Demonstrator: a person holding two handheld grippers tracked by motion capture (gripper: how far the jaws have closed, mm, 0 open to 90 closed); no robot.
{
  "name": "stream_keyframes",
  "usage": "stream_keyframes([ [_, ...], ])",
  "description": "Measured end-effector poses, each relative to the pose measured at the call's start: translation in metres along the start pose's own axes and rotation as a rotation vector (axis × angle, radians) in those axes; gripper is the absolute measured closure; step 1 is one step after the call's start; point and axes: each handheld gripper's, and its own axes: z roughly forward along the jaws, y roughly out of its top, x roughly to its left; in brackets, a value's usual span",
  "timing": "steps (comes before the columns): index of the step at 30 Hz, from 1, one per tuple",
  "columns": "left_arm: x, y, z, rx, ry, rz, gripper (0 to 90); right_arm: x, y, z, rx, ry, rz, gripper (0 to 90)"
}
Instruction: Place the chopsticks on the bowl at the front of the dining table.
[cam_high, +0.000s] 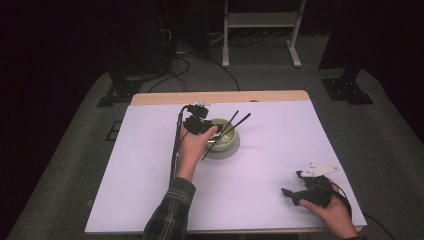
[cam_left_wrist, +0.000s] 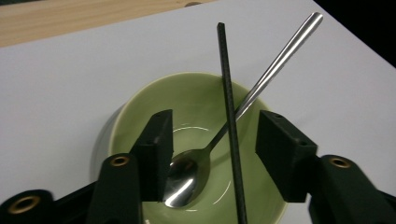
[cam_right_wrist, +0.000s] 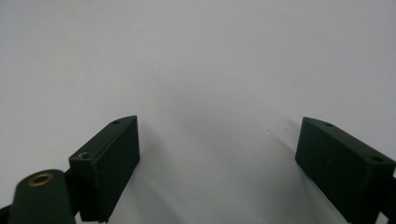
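Observation:
A pale green bowl (cam_high: 226, 141) (cam_left_wrist: 140, 107) stands a little left of the table's middle. A metal spoon (cam_left_wrist: 261, 79) lies in it, its handle leaning out over the far rim. A black chopstick (cam_left_wrist: 226, 84) lies across the bowl and crosses over the spoon's handle. My left gripper (cam_high: 212, 134) (cam_left_wrist: 212, 144) hovers over the bowl, open; the spoon's bowl and the chopstick lie between its jaws, and the pads press on neither. My right gripper (cam_high: 292, 183) (cam_right_wrist: 219, 154) is open at the near right, nothing between its jaws.
The white table top (cam_high: 280, 150) has a wooden strip (cam_high: 220, 97) along its far edge. A cable (cam_high: 175, 150) trails from the left gripper along the forearm. A white frame (cam_high: 260, 30) and black stands sit on the floor beyond the table.

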Motion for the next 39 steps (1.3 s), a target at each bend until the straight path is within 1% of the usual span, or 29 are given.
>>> stream_keyframes([
  [1, 0.0, 0.0, -0.001, -0.005, 0.013, 0.01, 40.2, 0.0, 0.0, 0.0, 0.0, 0.0, 0.0, 12.1],
  [3, 0.0, -0.001, -0.004, -0.009, 0.037, 0.031, 31.6, 0.0, 0.0, 0.0, 0.0, 0.0, 0.0, 12.1],
  [9, 0.006, -0.008, -0.014, -0.024, 0.074, 0.058, 19.7, 0.0, 0.0, 0.0, 0.0, 0.0, -0.001, 12.1],
  [11, 0.008, -0.01, -0.018, -0.033, 0.077, 0.058, 17.9, 0.0, 0.0, 0.0, 0.0, 0.0, -0.001, 12.1],
  [13, 0.01, -0.012, -0.022, -0.034, 0.08, 0.069, 17.1, 0.0, 0.0, 0.0, 0.0, 0.0, -0.001, 12.1],
  [15, 0.012, -0.013, -0.025, -0.031, 0.081, 0.068, 9.9, 0.0, 0.0, 0.0, 0.0, 0.0, 0.0, 12.1],
  [16, 0.013, -0.015, -0.028, -0.037, 0.078, 0.071, 9.5, 0.0, 0.0, 0.0, 0.0, 0.0, 0.0, 12.1],
  [18, 0.015, -0.017, -0.032, -0.042, 0.102, 0.071, 9.4, 0.0, 0.0, 0.0, 0.001, 0.0, 0.0, 12.1],
  [19, 0.016, -0.018, -0.033, -0.041, 0.108, 0.072, 9.4, 0.0, 0.0, 0.0, 0.0, 0.0, -0.001, 12.1],
  [21, 0.019, -0.02, -0.037, -0.043, 0.106, 0.083, 9.0, 0.0, 0.0, 0.0, 0.0, 0.0, -0.001, 12.1],
  [22, 0.02, -0.021, -0.038, -0.044, 0.105, 0.082, 6.7, 0.0, 0.0, 0.0, 0.0, -0.001, -0.001, 12.1],
  [24, 0.023, -0.025, -0.041, -0.038, 0.122, 0.082, 5.6, 0.0, 0.0, 0.0, 0.001, -0.001, -0.001, 12.1],
  [25, 0.024, -0.027, -0.042, -0.033, 0.13, 0.093, 5.6, 0.0, 0.0, 0.0, 0.0, -0.001, -0.001, 12.1],
  [29, 0.031, -0.033, -0.048, -0.04, 0.141, 0.096, 5.6, 0.0, 0.0, 0.0, 0.0, -0.001, -0.001, 12.1],
  [31, 0.032, -0.034, -0.05, -0.04, 0.14, 0.098, 5.6, 0.0, 0.0, 0.0, 0.001, 0.0, 0.0, 12.1],
  [32, 0.034, -0.036, -0.053, -0.031, 0.142, 0.108, 5.6, 0.0, 0.0, 0.0, 0.001, 0.0, 0.0, 12.1],
  [34, 0.036, -0.039, -0.055, -0.031, 0.144, 0.114, 5.6, 0.0, 0.0, 0.0, 0.0, -0.001, -0.001, 12.1],
  [36, 0.038, -0.042, -0.058, -0.035, 0.139, 0.108, 5.6, 0.0, 0.0, 0.0, 0.0, -0.001, -0.001, 12.1],
  [39, 0.042, -0.048, -0.061, -0.033, 0.131, 0.113, 5.6, 0.0, 0.0, 0.0, 0.0, -0.001, -0.001, 12.1],
])
